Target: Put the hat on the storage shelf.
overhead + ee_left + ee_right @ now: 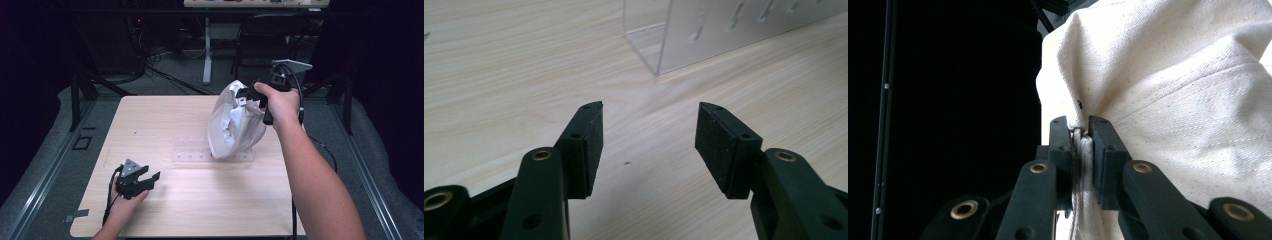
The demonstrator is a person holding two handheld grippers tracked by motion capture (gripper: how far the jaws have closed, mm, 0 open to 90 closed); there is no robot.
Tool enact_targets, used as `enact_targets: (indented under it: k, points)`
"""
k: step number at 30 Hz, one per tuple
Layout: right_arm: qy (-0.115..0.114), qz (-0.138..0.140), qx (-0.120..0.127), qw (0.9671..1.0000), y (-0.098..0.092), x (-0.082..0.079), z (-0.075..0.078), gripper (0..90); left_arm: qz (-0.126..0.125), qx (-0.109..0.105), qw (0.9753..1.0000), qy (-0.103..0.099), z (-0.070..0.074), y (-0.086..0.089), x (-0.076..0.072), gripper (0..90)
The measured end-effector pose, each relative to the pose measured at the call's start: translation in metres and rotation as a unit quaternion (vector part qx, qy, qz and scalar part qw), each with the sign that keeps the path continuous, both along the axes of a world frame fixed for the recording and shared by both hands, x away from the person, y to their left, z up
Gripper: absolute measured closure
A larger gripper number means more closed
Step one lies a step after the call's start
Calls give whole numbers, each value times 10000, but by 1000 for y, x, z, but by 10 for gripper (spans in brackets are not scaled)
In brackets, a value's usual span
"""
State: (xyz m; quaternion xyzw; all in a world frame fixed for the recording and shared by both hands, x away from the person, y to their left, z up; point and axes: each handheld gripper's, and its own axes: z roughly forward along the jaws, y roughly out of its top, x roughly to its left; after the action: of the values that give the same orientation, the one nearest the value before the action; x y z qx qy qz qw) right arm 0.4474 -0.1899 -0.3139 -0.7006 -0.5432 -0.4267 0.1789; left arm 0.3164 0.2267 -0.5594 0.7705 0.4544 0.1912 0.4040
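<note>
A white cloth bag (234, 122) hangs over the table's far middle, its bottom touching a clear plastic rack (200, 150). My right gripper (246, 95) holds it up by the top edge; in the right gripper view the jaws are shut on a fold of the cloth bag (1198, 100), with the right gripper (1082, 131) pinching the seam. My left gripper (150, 179) rests low near the front left of the table, open. In the left gripper view the left gripper (649, 131) has nothing between its pads, and a corner of the clear rack (704, 35) stands ahead.
The light wooden table (165, 210) has bare room at the front and left. Behind it are a black chair (270, 40), a desk leg (207, 50) and cables on the grey floor. Metal rails (45, 170) run along both sides.
</note>
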Motion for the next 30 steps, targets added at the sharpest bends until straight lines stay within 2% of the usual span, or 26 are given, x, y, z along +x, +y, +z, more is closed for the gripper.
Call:
enact_targets:
  k: [3,5,10,15,17,18,21,22,25,26,28,29,30]
  points:
    - [-18,75,-17,10000,1,0,-1,813,-115,-118,9999,-36,6,-11,-1,452]
    - [-18,74,-13,10000,1,0,-2,813,-274,-126,9994,-149,12,-23,-2,452]
    - [-32,98,-38,9999,2,0,-1,812,-675,11,9972,-327,25,-63,-4,455]
    - [-49,124,-78,9999,3,-1,0,813,-909,-14,9950,-414,33,-94,-3,461]
    - [-63,131,-88,9999,4,-1,1,813,-989,-65,9942,-428,37,-108,-2,463]
    - [-63,141,-96,9998,5,-2,1,813,-1010,-99,9935,-507,40,-119,-1,463]
    - [-72,155,-114,9998,5,-2,1,812,-1076,-107,9927,-529,44,-129,0,449]
    - [-73,165,-115,9998,5,-2,1,813,-1133,-76,9919,-565,47,-139,1,449]
    - [-86,185,-126,9997,5,-2,1,812,-1197,27,9906,-661,51,-153,2,435]
    - [-91,188,-122,9997,6,-2,1,812,-1197,27,9906,-661,51,-153,2,435]
    - [-92,194,-124,9997,6,-2,1,813,-1263,91,9893,-724,54,-166,4,436]
    - [-92,194,-124,9997,6,-2,1,813,-1263,91,9893,-724,54,-166,4,437]
    - [-92,190,-126,9997,6,-2,1,813,-1278,135,9890,-734,56,-174,6,439]
